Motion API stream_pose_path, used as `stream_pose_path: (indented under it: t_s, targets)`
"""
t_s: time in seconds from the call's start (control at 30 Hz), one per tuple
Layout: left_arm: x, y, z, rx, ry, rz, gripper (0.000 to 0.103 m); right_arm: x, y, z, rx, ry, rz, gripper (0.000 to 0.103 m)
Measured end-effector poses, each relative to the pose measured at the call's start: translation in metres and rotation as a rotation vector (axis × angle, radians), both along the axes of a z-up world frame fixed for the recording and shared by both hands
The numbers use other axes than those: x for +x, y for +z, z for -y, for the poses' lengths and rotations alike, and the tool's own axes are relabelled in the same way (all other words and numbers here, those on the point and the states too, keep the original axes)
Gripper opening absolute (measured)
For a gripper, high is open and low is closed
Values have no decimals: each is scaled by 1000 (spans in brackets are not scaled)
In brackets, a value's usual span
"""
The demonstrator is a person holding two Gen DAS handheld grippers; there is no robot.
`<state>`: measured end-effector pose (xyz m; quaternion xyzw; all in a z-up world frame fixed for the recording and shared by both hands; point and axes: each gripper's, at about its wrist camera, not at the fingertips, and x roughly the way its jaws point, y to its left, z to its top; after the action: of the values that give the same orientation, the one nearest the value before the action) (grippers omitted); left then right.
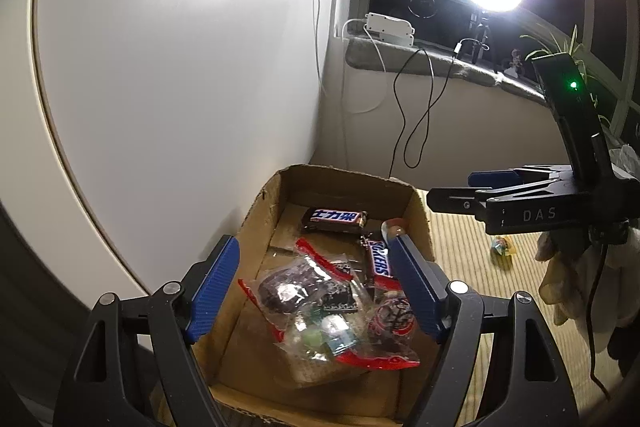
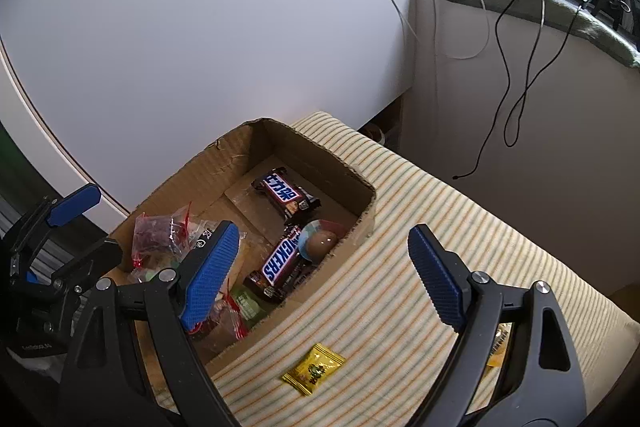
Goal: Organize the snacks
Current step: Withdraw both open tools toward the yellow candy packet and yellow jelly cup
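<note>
Through my left wrist camera I count two Snickers bars in the cardboard box (image 1: pixel 276 211): one lying crosswise at the far wall (image 1: pixel 335 219), the other (image 1: pixel 378 257) running lengthwise along the right side. Nearer me lie two clear bags with red edges, one (image 1: pixel 288 285) holding dark pieces, the other (image 1: pixel 384 323) a round printed sweet. A round candy (image 1: pixel 394 229) sits by the right wall. My left tongs (image 1: pixel 314 291) hang above the box's near half, tilted down, spread wide with nothing between the blue pads (image 1: pixel 214 287). My right tongs (image 1: pixel 456 191) reach in from the right, level, above the striped cloth (image 1: pixel 472 251), on which one small wrapped candy (image 1: pixel 503 247) lies outside the box. Whether those are open or closed I cannot tell from here.

Through my right wrist camera my right tongs (image 2: pixel 324 279) are spread wide and grip nothing, one finger over the box (image 2: pixel 360 187), the other over the cloth (image 2: pixel 400 195). The same two bars show, far one (image 2: pixel 286 197) and near one (image 2: pixel 282 259), with the round candy (image 2: pixel 320 239) touching the near bar's end. One yellow packet (image 2: pixel 314 369) lies on the cloth just outside the box. One red-edged bag (image 2: pixel 160 235) sits at the left; my left tongs (image 2: pixel 60 227) hover beside it.
</note>
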<state>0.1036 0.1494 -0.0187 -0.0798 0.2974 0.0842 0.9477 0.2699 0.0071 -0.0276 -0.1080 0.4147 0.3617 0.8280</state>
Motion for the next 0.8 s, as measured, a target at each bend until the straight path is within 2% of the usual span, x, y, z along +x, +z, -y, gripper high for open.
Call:
stream_pose_path:
  t_s: [0.4,0.8]
  targets:
    - [-4,10,29,7,-41,23,78,-3,13,43,1,-30,31,89]
    - [-12,9,82,6,-133,23,78,8,15,121,14,-117,21,89]
